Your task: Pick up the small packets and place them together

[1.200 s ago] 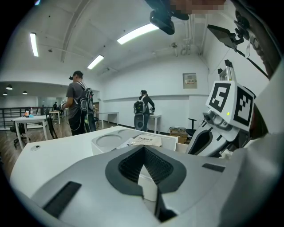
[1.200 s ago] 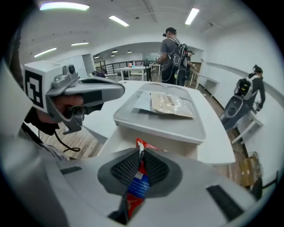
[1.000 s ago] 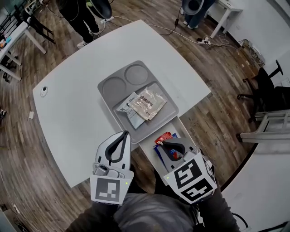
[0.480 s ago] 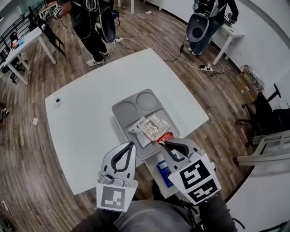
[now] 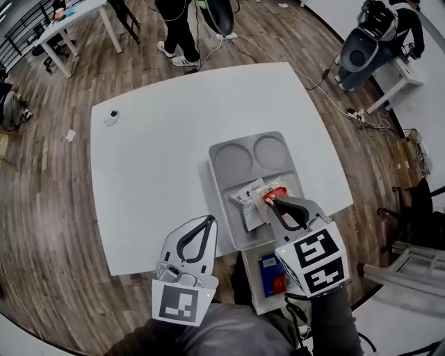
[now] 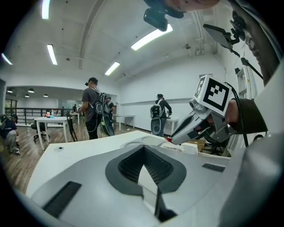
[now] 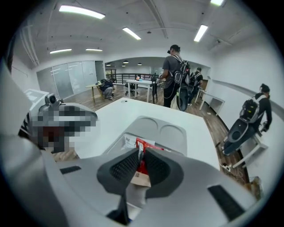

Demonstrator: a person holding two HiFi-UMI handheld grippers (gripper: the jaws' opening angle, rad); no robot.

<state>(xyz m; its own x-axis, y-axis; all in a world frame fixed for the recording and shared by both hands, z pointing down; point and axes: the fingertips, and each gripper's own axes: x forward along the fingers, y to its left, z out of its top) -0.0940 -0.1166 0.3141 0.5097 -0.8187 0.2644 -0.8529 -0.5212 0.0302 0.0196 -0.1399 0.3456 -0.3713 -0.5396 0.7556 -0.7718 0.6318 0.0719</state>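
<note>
Wide bare room on the far and left parts of the table (image 5: 153,160), broken only by a small round white object (image 5: 111,115) near the far-left corner. One grey tray (image 5: 221,182) toward the near-right edge, its near end right at the table's near edge, two round recesses (image 5: 233,161) at its far end. Off the near edge, just beside the tray's end, one narrow white box (image 5: 250,281) over the wood floor (image 5: 42,208). Beyond the far edge, three people (image 5: 182,21) and other furniture, well apart from the table.

Left hand-held gripper (image 5: 208,221) low over the near edge, left of the tray, pointing roughly level across the table; jaws together, nothing between them. Right hand-held gripper (image 5: 270,202) tilted down over the tray's near-right part; jaws clamped on one red packet (image 5: 276,192), having just eased apart a little with that packet between the pads. One marker cube (image 5: 318,261) on each.

Packets, counted: four. Red packet in the right jaws, above the tray. One white packet (image 5: 247,201) flat in the tray's near compartment, just left of the red one. One tan packet (image 7: 142,179) below the right jaws, on the tray. One blue packet (image 5: 267,265) in the narrow white box, apart from the other three.
</note>
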